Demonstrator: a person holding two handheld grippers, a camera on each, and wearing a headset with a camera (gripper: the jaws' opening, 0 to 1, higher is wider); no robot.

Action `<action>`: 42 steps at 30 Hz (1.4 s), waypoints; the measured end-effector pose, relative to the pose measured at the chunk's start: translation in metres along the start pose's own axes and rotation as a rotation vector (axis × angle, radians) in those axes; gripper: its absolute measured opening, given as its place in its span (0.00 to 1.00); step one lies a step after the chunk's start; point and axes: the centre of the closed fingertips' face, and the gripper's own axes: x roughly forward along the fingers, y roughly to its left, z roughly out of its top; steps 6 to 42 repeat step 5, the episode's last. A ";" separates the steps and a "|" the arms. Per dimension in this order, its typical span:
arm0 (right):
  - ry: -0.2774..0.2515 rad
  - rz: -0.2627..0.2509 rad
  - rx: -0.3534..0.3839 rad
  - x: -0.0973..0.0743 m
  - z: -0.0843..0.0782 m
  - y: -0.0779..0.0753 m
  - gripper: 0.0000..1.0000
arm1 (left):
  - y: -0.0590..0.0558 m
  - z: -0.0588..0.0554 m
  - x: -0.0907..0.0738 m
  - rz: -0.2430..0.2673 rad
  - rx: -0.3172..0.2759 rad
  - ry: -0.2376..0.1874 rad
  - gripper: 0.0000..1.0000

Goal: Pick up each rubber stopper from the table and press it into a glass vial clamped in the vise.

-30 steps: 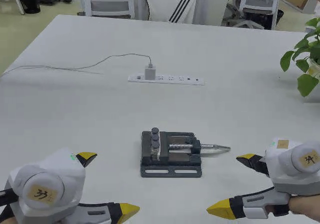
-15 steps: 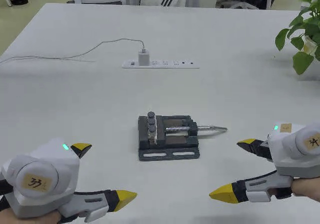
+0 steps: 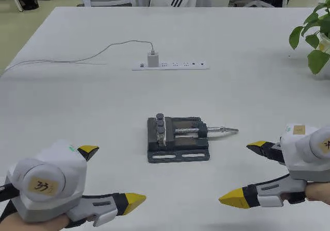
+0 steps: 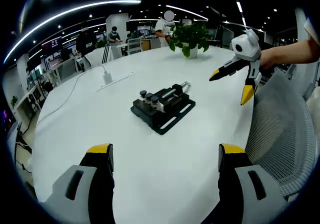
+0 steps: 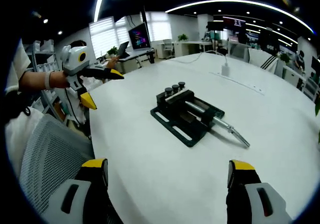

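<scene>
Three rubber stoppers (image 3: 161,124) stand in a row at the end of the vise (image 3: 178,146) farthest from its screw handle (image 3: 224,131) in the head view. Each seems to cap a glass vial clamped there, though the vials are too small to see clearly. The left gripper (image 3: 112,175) hangs well apart from the vise on the stopper side and nearer the person, jaws spread, nothing between them. The right gripper (image 3: 242,172) hangs well apart on the handle side, likewise spread and empty. Beyond the vise on the table (image 3: 103,102) lies a power strip (image 3: 170,65).

In the left gripper view, the yellow-tipped jaws of the left gripper (image 4: 165,149) gape wide and bare, with the vise (image 4: 167,106) ahead of them. The three stoppers (image 4: 150,95) sit level in their row. The right gripper (image 4: 230,86) comes in beyond the vise, parted and carrying nothing.

In the right gripper view, the right gripper (image 5: 168,165) is also wide apart and empty, short of the vise (image 5: 185,116). The stoppers (image 5: 174,88) line the far end of the vise, and the left gripper (image 5: 103,88) is off past that end, agape.

Judging from this, every vial in the clamp is capped and neither tool carries a stopper, so the pressing looks finished. Whether another stopper waits somewhere away from the vise, I cannot tell.
</scene>
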 end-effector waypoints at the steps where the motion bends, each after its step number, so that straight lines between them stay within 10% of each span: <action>1: -0.002 0.004 0.002 0.000 -0.001 0.002 0.98 | -0.002 0.000 -0.002 0.001 0.001 -0.001 0.85; 42: -0.010 0.013 0.010 -0.001 -0.001 0.008 0.98 | -0.005 0.002 -0.007 0.010 0.000 -0.005 0.85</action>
